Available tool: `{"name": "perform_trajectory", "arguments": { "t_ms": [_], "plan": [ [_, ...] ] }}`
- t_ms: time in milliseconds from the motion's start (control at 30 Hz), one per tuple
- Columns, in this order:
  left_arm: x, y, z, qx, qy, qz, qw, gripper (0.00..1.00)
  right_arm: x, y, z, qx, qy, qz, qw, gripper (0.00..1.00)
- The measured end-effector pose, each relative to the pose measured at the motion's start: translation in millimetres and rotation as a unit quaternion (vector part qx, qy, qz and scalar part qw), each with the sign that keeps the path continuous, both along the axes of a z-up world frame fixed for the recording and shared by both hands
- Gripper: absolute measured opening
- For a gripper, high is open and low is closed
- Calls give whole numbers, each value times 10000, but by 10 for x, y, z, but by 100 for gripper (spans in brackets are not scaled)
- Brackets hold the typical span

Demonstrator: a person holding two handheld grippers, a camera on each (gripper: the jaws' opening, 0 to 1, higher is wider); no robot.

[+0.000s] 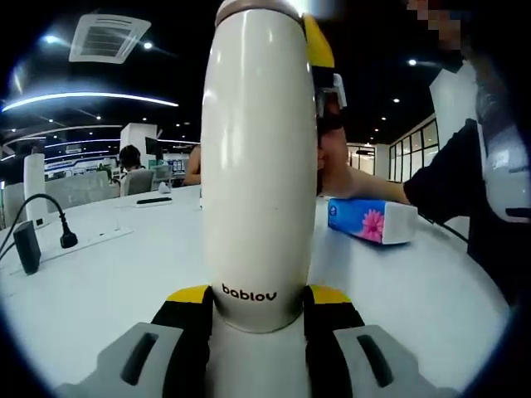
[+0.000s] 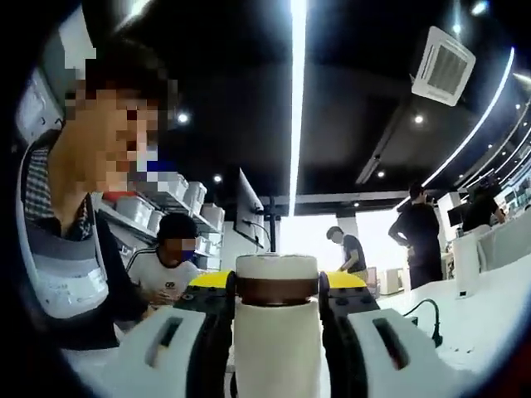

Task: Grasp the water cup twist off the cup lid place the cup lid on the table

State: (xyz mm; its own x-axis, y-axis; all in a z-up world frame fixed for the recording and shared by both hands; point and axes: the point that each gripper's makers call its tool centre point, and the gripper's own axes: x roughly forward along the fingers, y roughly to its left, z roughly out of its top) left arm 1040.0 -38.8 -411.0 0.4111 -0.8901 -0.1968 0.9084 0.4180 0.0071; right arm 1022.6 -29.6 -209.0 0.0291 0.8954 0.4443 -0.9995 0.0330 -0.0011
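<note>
A tall cream water cup [image 1: 257, 166] marked "bablov" stands upright between the yellow-tipped jaws of my left gripper [image 1: 259, 294], which is shut on its lower body. At the cup's top, my right gripper [image 1: 323, 66] reaches in from the right beside the lid. In the right gripper view, the cream cup lid [image 2: 276, 267] with a brown band under it sits between the jaws of my right gripper [image 2: 276, 282], which press on both sides of it. The cup body [image 2: 276, 352] runs down below the band.
A white table [image 1: 99, 282] lies under the cup. On it are a blue tissue pack [image 1: 371, 220] to the right and a black plug with cable [image 1: 66, 240] to the left. A person [image 1: 473, 166] stands close on the right; other people [image 2: 415, 232] are farther off.
</note>
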Motion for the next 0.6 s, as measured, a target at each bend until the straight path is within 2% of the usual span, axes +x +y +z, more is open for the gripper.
{"name": "perform_trajectory", "arguments": {
  "t_ms": [233, 400, 600],
  "plan": [
    [1, 3, 1, -1, 2, -4, 10000, 45, -47, 47, 4, -104, 0, -374, 9992, 57],
    [5, 8, 2, -2, 1, -2, 10000, 45, -38, 38, 4, -220, -164, -866, 9959, 60],
    [1, 9, 2, -1, -2, 2, 10000, 45, -24, -79, 29, -226, -173, -1590, 9869, 60]
  ]
}}
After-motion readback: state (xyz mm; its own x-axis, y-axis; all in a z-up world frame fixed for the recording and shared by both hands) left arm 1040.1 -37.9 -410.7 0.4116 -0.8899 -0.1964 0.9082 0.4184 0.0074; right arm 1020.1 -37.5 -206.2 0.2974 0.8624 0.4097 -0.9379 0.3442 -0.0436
